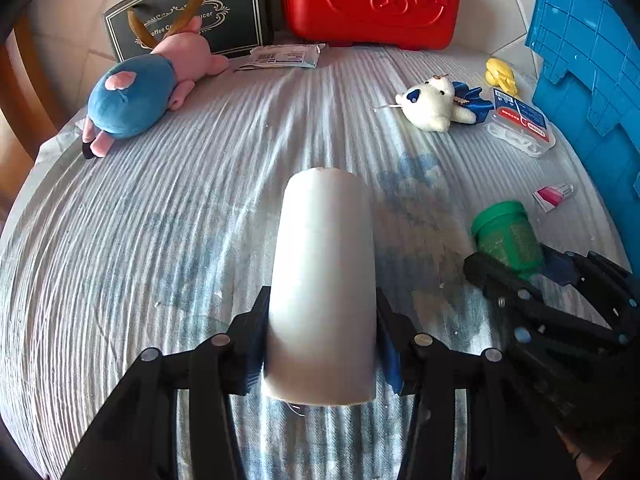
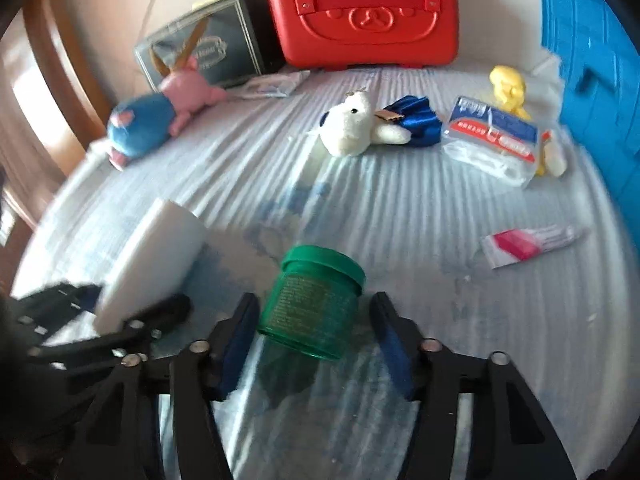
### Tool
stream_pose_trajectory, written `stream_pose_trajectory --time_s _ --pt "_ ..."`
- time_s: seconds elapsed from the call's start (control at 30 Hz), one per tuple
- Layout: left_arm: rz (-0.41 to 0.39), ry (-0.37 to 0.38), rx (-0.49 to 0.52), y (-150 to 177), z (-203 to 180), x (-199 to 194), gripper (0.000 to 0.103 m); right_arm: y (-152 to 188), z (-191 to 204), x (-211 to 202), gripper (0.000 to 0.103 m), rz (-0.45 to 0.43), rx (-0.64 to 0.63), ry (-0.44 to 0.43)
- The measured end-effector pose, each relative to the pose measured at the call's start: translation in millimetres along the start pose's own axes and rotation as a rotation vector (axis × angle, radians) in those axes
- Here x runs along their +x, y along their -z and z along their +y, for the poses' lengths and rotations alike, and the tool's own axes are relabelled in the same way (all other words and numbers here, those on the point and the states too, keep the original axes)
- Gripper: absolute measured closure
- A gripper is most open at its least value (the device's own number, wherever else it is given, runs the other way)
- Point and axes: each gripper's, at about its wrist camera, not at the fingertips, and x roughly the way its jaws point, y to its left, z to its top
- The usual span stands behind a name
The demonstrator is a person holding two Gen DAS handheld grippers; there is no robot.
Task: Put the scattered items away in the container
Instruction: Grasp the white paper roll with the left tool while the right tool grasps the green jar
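Observation:
My left gripper [image 1: 322, 300] is shut on a white foam block [image 1: 324, 280], held above the striped cloth; the block also shows in the right wrist view [image 2: 154, 258]. My right gripper [image 2: 314, 308] is open around a green jar [image 2: 314, 302] lying on the cloth, with gaps on both sides; the jar also shows in the left wrist view [image 1: 510, 238]. The blue container [image 1: 592, 80] stands at the right edge. Scattered items: a white plush [image 2: 352, 128], a floss pack [image 2: 492, 140], a yellow toy [image 2: 508, 84], a pink tube [image 2: 528, 244], a blue-pink plush [image 1: 136, 92].
A red case [image 2: 360, 12] and a dark gift box [image 1: 188, 16] stand at the back against the wall. A flat packet [image 1: 286, 56] lies in front of them. A wooden chair [image 1: 20, 92] is at the left edge.

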Motion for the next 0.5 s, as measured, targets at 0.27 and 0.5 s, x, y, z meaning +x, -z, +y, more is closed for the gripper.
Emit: stream_pose_trajectory --time_s 0.27,0.5 --pt "-0.021 0.013 0.013 9.0 -13.8 -29.8 0.058 11.9 -3.5 -28.5 0.060 -0.006 0.002 0.020" --pt "-0.147 0.002 0.001 -1.4 -26.5 -95.6 0.058 2.0 -9.1 -99.0 0.060 -0.111 -0.023 0.011"
